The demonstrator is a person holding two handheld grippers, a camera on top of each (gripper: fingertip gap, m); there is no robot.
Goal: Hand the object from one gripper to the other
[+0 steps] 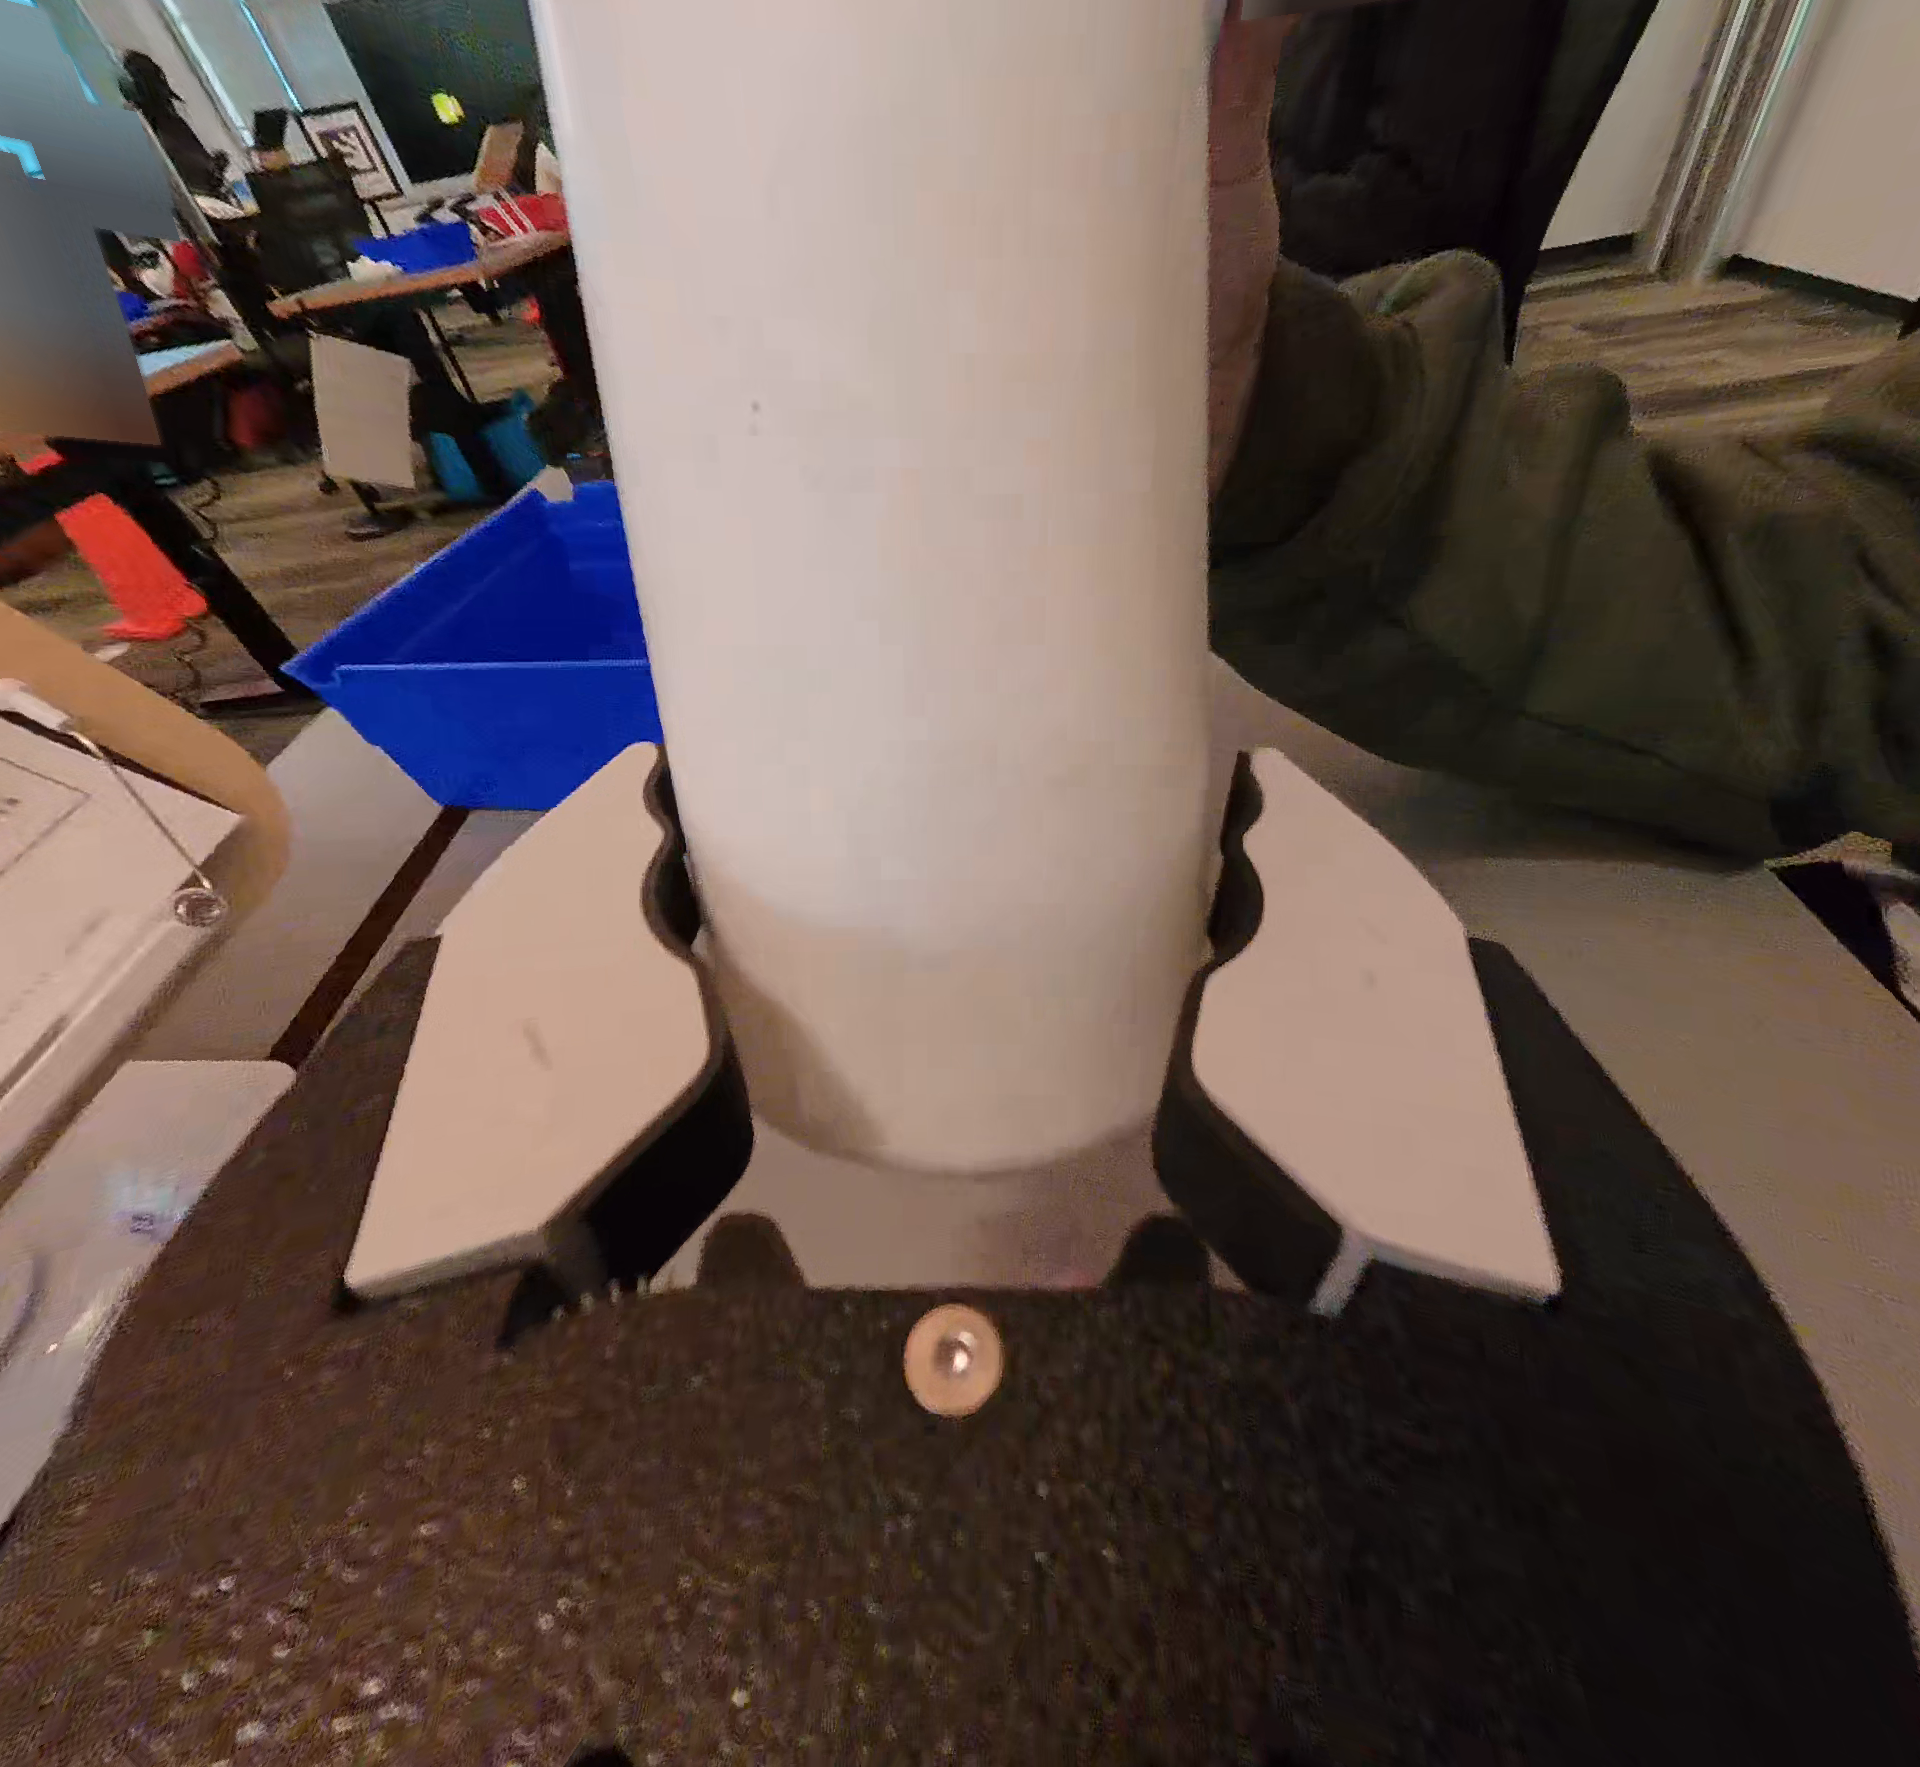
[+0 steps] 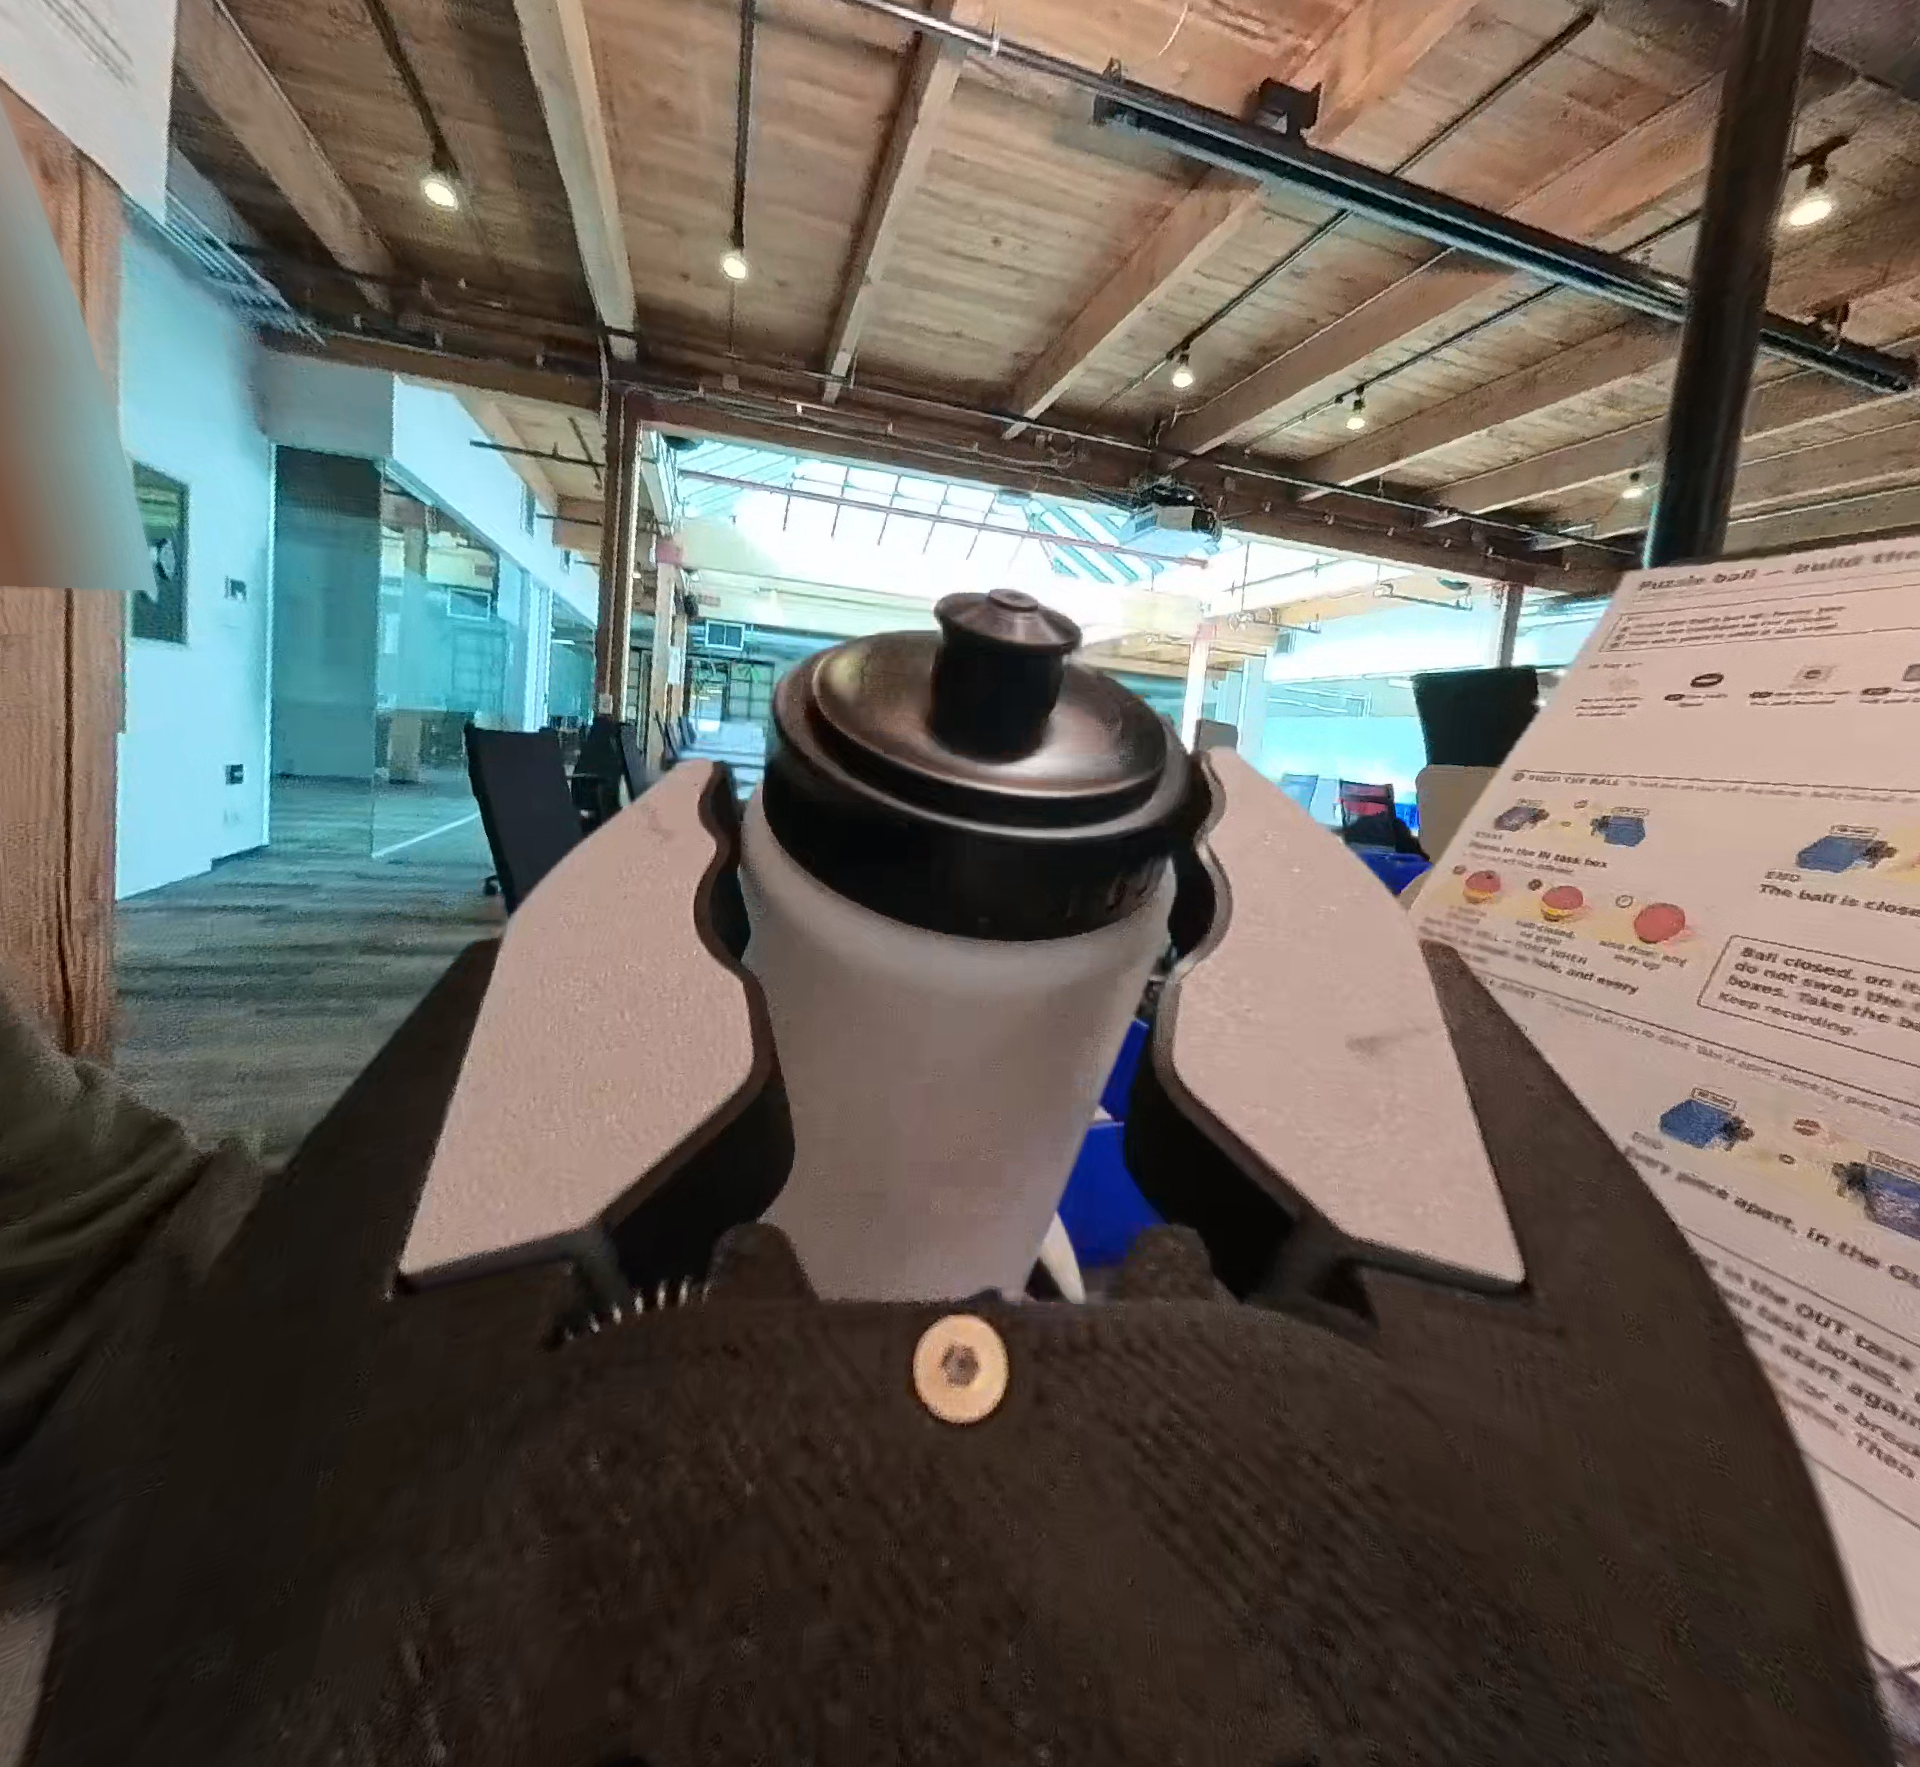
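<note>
1. A white bottle (image 1: 914,491) is gripped near its base by the left claw (image 1: 951,896), its fingers (image 1: 540,1021) pressed to both sides.
2. The bottle's upper body, just below the black cap (image 2: 977,772), is clasped by the right claw (image 2: 961,886).
3. A blue bin (image 1: 499,668) is seen on the table (image 1: 1621,979) behind.

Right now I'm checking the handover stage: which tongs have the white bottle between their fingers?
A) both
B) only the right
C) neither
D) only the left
A: the left tongs clasp the lower body of the white bottle, and the right tongs bracket its upper part just below the black cap.
</note>
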